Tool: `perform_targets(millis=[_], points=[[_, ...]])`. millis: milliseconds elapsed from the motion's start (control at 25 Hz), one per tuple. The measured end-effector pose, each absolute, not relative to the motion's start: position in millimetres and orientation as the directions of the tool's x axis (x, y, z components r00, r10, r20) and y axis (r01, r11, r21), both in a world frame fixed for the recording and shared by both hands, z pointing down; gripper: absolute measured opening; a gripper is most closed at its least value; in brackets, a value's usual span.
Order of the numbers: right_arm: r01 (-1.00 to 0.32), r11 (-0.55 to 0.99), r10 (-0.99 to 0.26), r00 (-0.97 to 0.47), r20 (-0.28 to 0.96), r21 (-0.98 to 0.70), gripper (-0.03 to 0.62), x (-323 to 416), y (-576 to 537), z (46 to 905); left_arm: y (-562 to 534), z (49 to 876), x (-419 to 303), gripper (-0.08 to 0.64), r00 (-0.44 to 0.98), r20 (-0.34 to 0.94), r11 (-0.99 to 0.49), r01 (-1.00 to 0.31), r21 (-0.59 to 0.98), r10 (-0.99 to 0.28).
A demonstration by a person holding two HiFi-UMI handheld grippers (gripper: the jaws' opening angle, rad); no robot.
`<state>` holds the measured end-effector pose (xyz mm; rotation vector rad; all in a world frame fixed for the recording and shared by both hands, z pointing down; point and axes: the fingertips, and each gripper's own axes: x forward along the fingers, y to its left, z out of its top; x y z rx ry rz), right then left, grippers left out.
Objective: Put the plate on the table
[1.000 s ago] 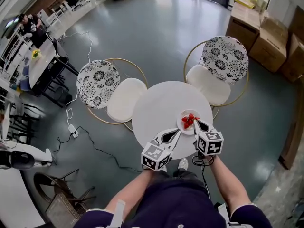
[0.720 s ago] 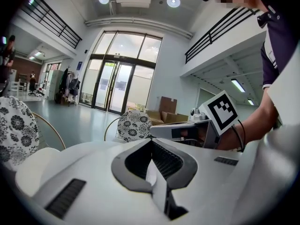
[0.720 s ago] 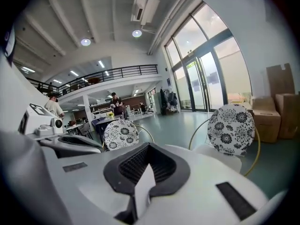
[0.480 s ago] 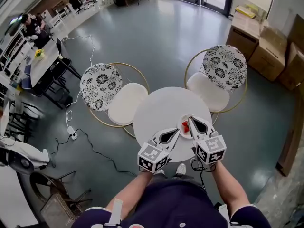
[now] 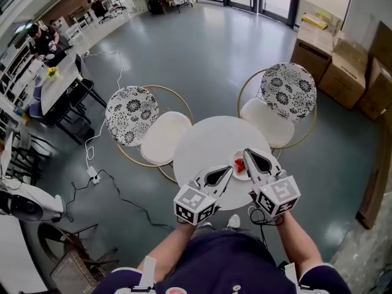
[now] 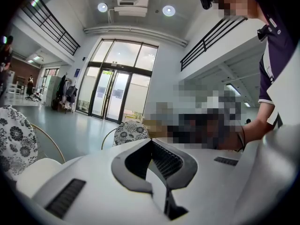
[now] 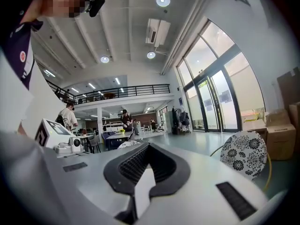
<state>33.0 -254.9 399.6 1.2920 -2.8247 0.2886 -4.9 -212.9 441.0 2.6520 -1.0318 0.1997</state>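
A small white plate [image 5: 237,167] with red pieces [image 5: 239,162] on it rests on the round white table [image 5: 205,141], near its front right edge. My right gripper [image 5: 245,152] hangs above the plate and hides its right part; its jaws are together and hold nothing. Left of the plate my left gripper [image 5: 230,168] points toward it, also shut and empty. The left gripper view shows only the meeting jaws of the left gripper [image 6: 151,140] and the room beyond. In the right gripper view the right gripper [image 7: 148,144] likewise stands shut, with no plate in sight.
Two gold-framed chairs with patterned backs stand behind the table, one at left [image 5: 131,115] and one at right [image 5: 288,90]. Cardboard boxes [image 5: 343,57] line the right side. A cable [image 5: 116,185] runs over the grey floor at left.
Both grippers have risen toward the head camera. The right gripper has come away from the plate's rim. The plate stays on the table.
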Motion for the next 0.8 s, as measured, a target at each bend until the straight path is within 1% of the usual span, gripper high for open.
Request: perform_targets(millis=[800], points=[[-0.757, 0.629, -0.762, -0.645, 0.053, -0.176, 0.005, 37.1, -241.9, 382.0, -199.6, 427.7, 2.9, 0.005, 0.759, 0.223, -0.73, -0.65, 0.213, -0.611]])
